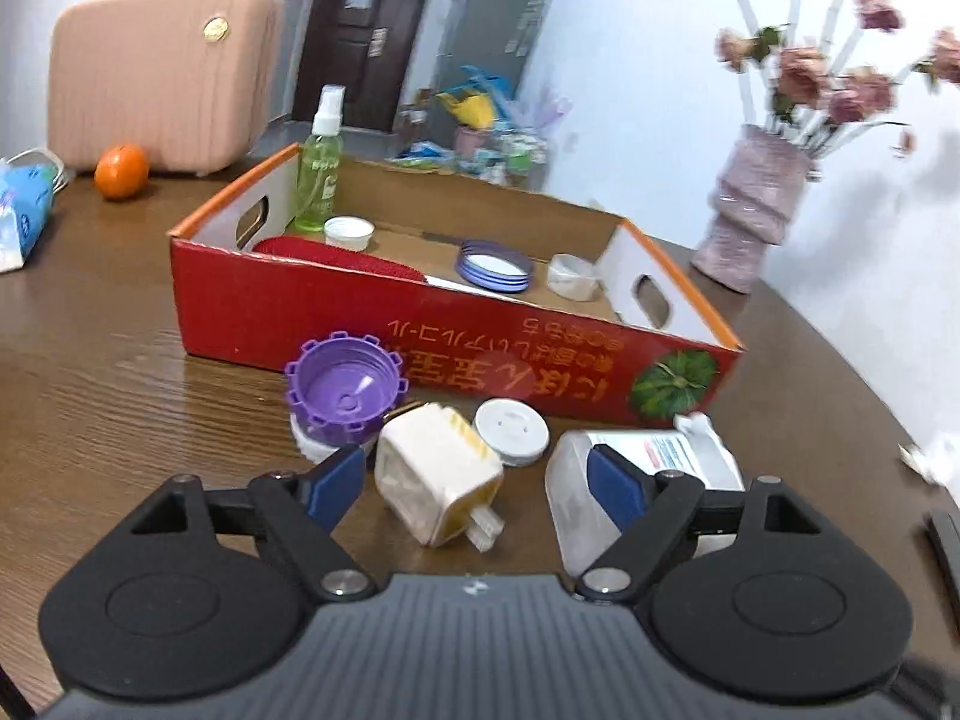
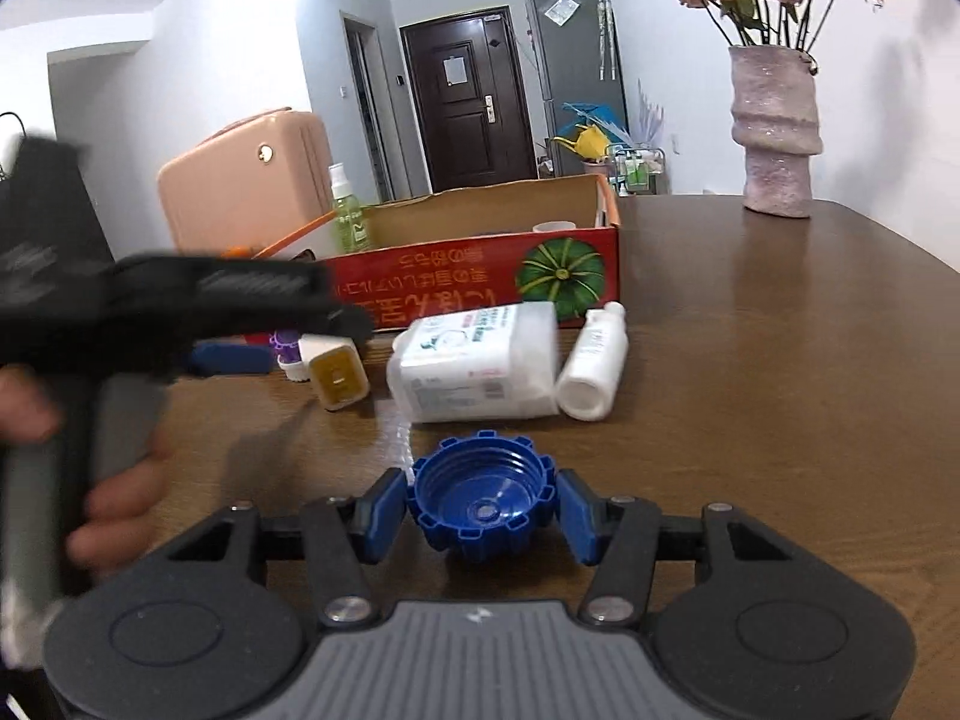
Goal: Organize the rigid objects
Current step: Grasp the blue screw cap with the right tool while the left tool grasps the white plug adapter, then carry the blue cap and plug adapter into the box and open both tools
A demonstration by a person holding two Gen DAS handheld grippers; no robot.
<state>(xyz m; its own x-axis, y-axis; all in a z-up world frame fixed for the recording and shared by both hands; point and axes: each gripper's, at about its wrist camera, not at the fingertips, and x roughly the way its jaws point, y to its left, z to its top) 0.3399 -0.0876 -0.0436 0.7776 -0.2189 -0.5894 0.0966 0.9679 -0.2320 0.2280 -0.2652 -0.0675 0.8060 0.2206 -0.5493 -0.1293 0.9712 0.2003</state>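
The left gripper (image 1: 477, 489) is pointing down at the wooden table (image 1: 120, 396) with its blue pads spread wide, pinching nothing; a white and yellow plug adapter (image 1: 438, 480) is lying on its side between them, touching neither pad. In the right wrist view the same gripper is showing as a dark blurred shape, with a person's hand (image 2: 90, 480) wrapping its grey handle at the left edge.

The right gripper (image 2: 483, 507) is tilting down towards the table too, and its blue pads (image 2: 384, 510) are sitting against both sides of a blue ridged cap (image 2: 483, 501), which is facing open side up; I cannot tell for sure whether they are pressing on it.

A red cardboard box (image 1: 420, 324) is standing open on the table beyond both grippers. It is holding a green spray bottle (image 1: 321, 171) upright in its far left corner, a small white cup (image 1: 349, 232) just in front of that, a red textured item (image 1: 348, 258) along the near wall, a blue-rimmed lid (image 1: 495, 264) and a white tape roll (image 1: 573, 276) towards the right end.

Just outside the box's near wall a purple ridged cap (image 1: 345, 390) is resting on a white piece, a round white lid (image 1: 511, 431) is lying flat, and a large white labelled jug (image 2: 474, 363) is lying on its side with a small white bottle (image 2: 594, 366) just beside it.
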